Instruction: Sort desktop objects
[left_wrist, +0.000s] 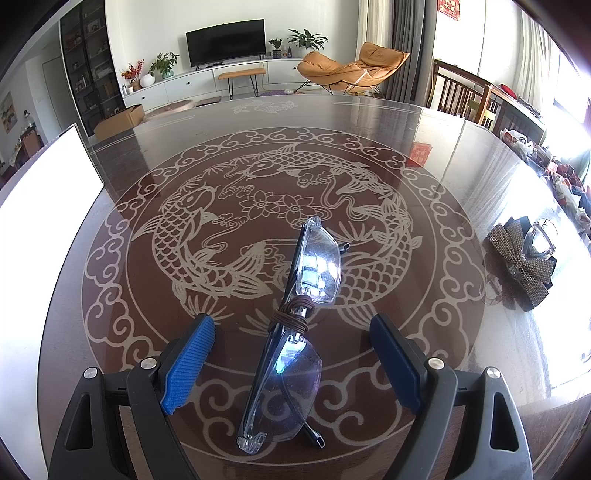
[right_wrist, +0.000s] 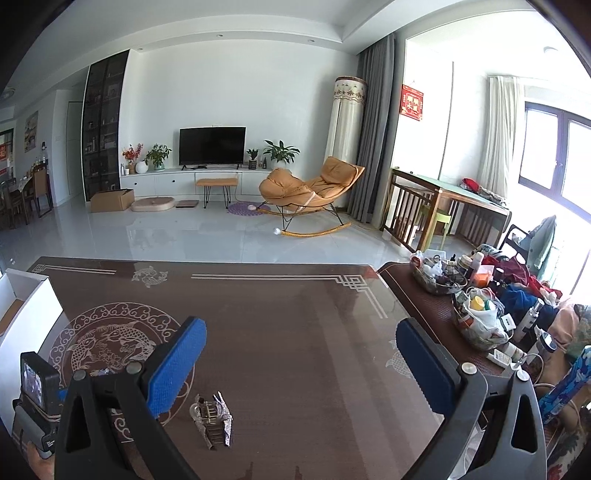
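Left gripper (left_wrist: 291, 363) is wide open, empty, straddling the glasses (left_wrist: 295, 325); I'd close on the cord-wrapped bridge. Right gripper (right_wrist: 301, 365) is open, empty too.

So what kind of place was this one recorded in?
Most likely a home living room: a television on a low white cabinet, an orange rocking lounge chair, and a dark table with a koi pattern.

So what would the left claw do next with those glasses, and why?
Probably sink a little and close. The left gripper stands open with the folded glasses lying on the table between its fingers, a brown hair tie wound around the middle; no pad touches them yet. The white box to the left looks like a likely place for them.
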